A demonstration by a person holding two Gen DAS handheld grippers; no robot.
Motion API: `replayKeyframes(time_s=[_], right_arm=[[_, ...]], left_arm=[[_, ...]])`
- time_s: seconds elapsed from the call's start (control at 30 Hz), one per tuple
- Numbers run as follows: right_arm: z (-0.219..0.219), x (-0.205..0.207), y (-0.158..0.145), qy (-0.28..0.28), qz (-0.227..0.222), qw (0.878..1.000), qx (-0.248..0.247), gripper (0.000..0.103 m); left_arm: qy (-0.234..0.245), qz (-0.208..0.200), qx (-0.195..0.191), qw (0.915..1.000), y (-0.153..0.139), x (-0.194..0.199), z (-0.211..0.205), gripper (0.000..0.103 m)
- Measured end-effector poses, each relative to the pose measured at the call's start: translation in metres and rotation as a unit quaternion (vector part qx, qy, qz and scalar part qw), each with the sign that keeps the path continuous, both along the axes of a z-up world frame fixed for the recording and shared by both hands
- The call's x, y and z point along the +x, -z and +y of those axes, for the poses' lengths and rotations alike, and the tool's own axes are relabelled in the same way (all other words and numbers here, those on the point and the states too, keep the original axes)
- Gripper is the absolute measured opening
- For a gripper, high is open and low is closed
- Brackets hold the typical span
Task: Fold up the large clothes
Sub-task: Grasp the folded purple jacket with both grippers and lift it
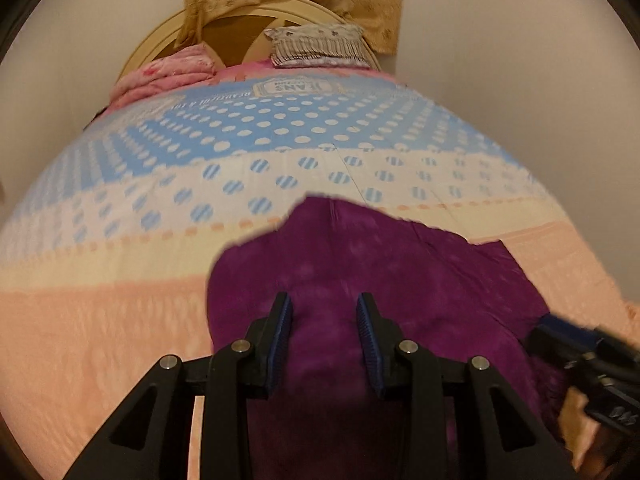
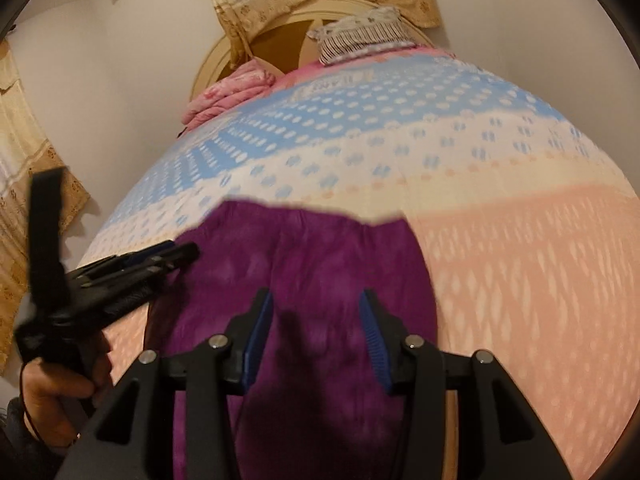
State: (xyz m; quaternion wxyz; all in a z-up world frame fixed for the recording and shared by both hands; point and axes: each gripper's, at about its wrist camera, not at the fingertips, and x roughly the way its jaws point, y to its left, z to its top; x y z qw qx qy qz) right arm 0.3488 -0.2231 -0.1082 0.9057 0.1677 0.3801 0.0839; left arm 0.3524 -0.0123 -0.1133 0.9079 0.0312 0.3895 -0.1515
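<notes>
Left wrist view: my left gripper (image 1: 324,332) and right gripper (image 2: 316,328) hover spread, pinching nothing, over the purple garment (image 1: 360,264) — I'd lower evenly onto its near edge at bottom centre.

Purple garment (image 1: 352,264) (image 2: 304,264): plush, mottled deep-purple fabric, looking like fleece or velvet. It is lying spread on the bed, over the peach-coloured end of the bedspread. Its far edge is running uneven and slightly curled, reaching the cream band with blue dots. A seam is running lengthwise down the cloth. The near part is falling into shadow; the garment type is not discernible.
</notes>
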Motion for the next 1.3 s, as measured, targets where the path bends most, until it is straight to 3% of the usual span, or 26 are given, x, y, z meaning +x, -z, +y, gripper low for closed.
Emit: replayKeyframes(time_s=[0.13, 0.27, 0.33, 0.43, 0.47, 0.5, 0.53, 0.57, 0.6, 0.7, 0.83, 0.93, 1.03, 1.1, 1.2, 1.27, 1.3], right_arm=[[0.003, -0.006, 0.033, 0.015, 0.011, 1.000, 0.021, 0.049], [0.001, -0.010, 0.049, 0.035, -0.025, 0.998, 0.045, 0.049], [0.001, -0.010, 0.048, 0.039, -0.019, 0.998, 0.044, 0.050], [-0.001, -0.010, 0.034, 0.021, 0.005, 0.999, 0.029, 0.053], [-0.010, -0.017, 0.027, 0.022, 0.001, 0.999, 0.043, 0.054], [-0.018, -0.023, 0.021, 0.026, -0.011, 0.998, 0.061, 0.065], [-0.030, -0.032, 0.014, 0.033, -0.031, 0.996, 0.079, 0.083], [-0.037, -0.036, 0.010, 0.039, -0.041, 0.995, 0.085, 0.091], [-0.045, -0.038, 0.007, 0.042, -0.046, 0.994, 0.087, 0.097], [-0.057, -0.031, 0.011, 0.033, -0.029, 0.996, 0.077, 0.097], [-0.058, -0.005, 0.036, 0.005, 0.014, 0.997, 0.081, 0.097], [-0.049, 0.009, 0.054, -0.019, 0.037, 0.996, 0.078, 0.097], [-0.042, 0.013, 0.060, -0.036, 0.022, 0.997, 0.069, 0.097], [-0.038, 0.017, 0.062, -0.048, 0.023, 0.995, 0.080, 0.097], [-0.024, 0.021, 0.063, -0.087, 0.028, 0.990, 0.103, 0.084], [-0.013, 0.020, 0.066, -0.091, 0.029, 0.990, 0.107, 0.081], [-0.009, 0.019, 0.066, -0.096, 0.032, 0.989, 0.109, 0.070]], left_arm=[[-0.005, -0.019, 0.026, 0.9995, 0.023, -0.004, -0.013, 0.036], [0.002, -0.001, 0.013, 0.9999, 0.023, 0.004, -0.010, 0.038], [0.019, 0.013, -0.021, 0.9995, 0.015, 0.004, 0.003, 0.038], [0.014, 0.032, -0.161, 0.9863, -0.001, -0.004, 0.054, 0.039], [-0.002, 0.037, -0.187, 0.9817, -0.003, -0.007, 0.071, 0.044], [-0.018, 0.035, -0.195, 0.9801, -0.006, -0.010, 0.085, 0.051], [-0.026, 0.026, -0.194, 0.9804, -0.007, -0.012, 0.095, 0.068], [-0.029, 0.021, -0.192, 0.9807, -0.006, -0.013, 0.104, 0.086], [-0.032, 0.026, -0.202, 0.9785, -0.002, -0.013, 0.111, 0.092], [-0.047, 0.088, -0.246, 0.9640, 0.024, -0.003, 0.118, 0.095], [-0.036, 0.132, -0.253, 0.9578, 0.053, 0.003, 0.095, 0.096], [-0.020, 0.161, -0.320, 0.9333, 0.068, 0.003, 0.088, 0.097], [-0.008, 0.156, -0.302, 0.9402, 0.066, 0.006, 0.075, 0.098], [0.007, 0.156, -0.305, 0.9394, 0.067, 0.009, 0.070, 0.098], [0.041, 0.148, -0.308, 0.9390, 0.067, 0.007, 0.067, 0.098], [0.061, 0.147, -0.308, 0.9381, 0.067, 0.004, 0.067, 0.098], [0.067, 0.148, -0.310, 0.9370, 0.065, 0.002, 0.065, 0.098]])
